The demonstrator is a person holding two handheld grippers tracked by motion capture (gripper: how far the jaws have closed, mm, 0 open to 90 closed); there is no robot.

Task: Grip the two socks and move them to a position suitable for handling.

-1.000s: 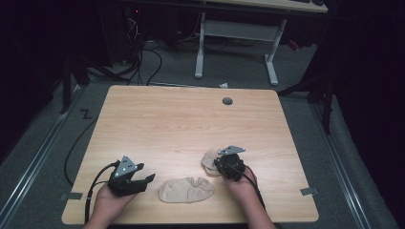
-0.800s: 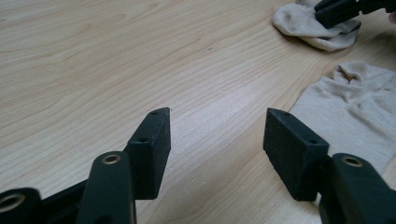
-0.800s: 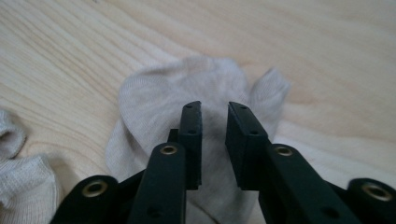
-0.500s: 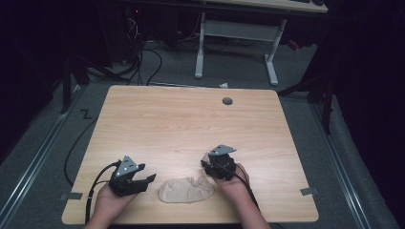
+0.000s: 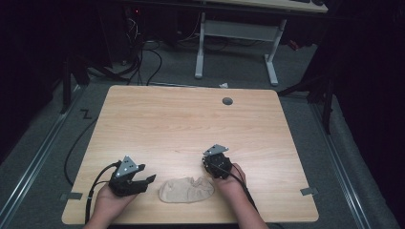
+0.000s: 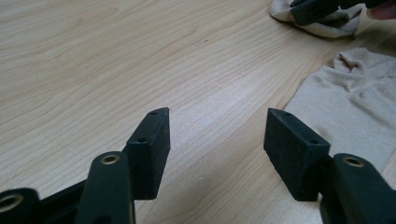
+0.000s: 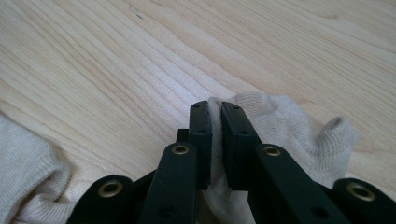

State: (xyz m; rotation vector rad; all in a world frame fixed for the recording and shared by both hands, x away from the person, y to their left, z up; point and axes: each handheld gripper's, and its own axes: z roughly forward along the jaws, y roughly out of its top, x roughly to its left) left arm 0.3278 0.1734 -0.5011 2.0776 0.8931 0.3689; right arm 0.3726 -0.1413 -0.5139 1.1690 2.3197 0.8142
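Since the earlier frames the right gripper [image 5: 208,166] has shifted from right of the flat sock toward its upper right end, and its jaws, opened wide half a second ago, have just been closing again. In the right gripper view they now pinch a fold of a second beige sock [image 7: 285,126], the cloth squeezed in the narrow gap between the pads.

Nearest the person, at the table's front edge, the left gripper [image 5: 145,183] rests low in the left hand [image 5: 109,205], its jaws standing wide with nothing between them; bare wood shows in the gap in the left gripper view. Just beside it, toward the middle, the flat sock [image 5: 186,190] lies on the wooden table [image 5: 191,124], apart from the left jaws. Slightly farther in, the right hand [image 5: 230,182] holds its gripper at the flat sock's far corner, where the pinched sock bunches. Beyond lies open tabletop with a round cable hole [image 5: 227,101] near the far edge.
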